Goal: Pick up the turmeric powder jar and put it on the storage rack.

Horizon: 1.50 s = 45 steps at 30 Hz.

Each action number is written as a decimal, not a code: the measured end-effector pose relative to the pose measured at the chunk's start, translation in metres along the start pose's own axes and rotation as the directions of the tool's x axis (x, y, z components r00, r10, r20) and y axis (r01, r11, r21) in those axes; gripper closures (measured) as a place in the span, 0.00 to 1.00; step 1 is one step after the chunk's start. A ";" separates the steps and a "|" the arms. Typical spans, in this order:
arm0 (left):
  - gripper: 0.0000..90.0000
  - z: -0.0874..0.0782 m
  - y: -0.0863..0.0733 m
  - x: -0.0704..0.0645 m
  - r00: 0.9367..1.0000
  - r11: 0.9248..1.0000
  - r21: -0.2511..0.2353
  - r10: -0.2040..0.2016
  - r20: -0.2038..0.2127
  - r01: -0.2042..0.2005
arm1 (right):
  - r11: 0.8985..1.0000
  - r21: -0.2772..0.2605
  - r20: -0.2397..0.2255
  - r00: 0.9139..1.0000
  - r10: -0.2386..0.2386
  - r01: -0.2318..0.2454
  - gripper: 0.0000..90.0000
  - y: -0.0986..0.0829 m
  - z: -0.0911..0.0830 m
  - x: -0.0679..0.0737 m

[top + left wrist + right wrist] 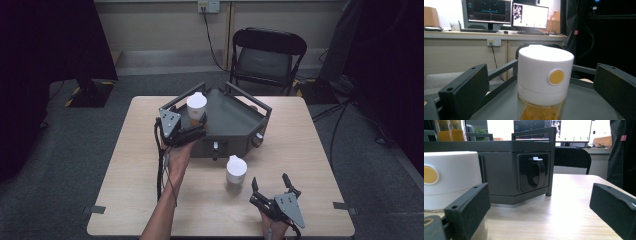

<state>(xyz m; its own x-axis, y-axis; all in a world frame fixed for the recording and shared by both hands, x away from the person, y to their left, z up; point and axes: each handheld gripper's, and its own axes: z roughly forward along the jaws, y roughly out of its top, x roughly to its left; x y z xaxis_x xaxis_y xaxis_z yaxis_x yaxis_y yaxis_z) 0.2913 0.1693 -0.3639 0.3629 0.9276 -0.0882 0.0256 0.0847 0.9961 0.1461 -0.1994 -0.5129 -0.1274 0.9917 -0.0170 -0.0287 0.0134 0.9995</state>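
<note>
Our left tool, jaws spread, brackets the white-capped glass jar of orange spice on the grey metal rack; next we judge closing. Right tool spread.

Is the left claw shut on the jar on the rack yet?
No, open: the left claw has both jaws standing apart from the jar, with gaps either side.

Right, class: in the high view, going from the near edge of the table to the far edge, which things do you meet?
Right gripper → white-capped jar on the table → left gripper → white-capped jar on the grey rack.
</note>
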 end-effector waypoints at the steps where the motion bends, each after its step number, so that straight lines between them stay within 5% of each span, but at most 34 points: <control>1: 0.00 -0.004 0.000 0.000 1.000 1.000 -0.006 0.004 0.000 -0.004 | 1.000 0.000 0.000 1.000 0.000 0.000 0.02 0.000 0.000 0.000; 22: 0.00 -0.038 -0.018 0.000 1.000 0.999 -0.044 -0.002 -0.007 0.002 | 1.000 -0.001 0.000 1.000 0.000 0.000 0.02 0.000 0.000 0.000; 45: 0.00 -0.073 -0.037 -0.001 0.998 0.996 -0.067 0.051 -0.047 -0.054 | 1.000 -0.001 0.001 1.000 0.000 0.000 0.02 0.000 0.000 0.000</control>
<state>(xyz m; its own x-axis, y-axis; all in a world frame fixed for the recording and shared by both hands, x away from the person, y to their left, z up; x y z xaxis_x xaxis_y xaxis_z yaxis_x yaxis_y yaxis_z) 0.2224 0.1918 -0.4015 0.3193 0.9469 -0.0375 -0.0562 0.0585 0.9967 0.1461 -0.1992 -0.5129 -0.1267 0.9918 -0.0165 -0.0291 0.0129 0.9995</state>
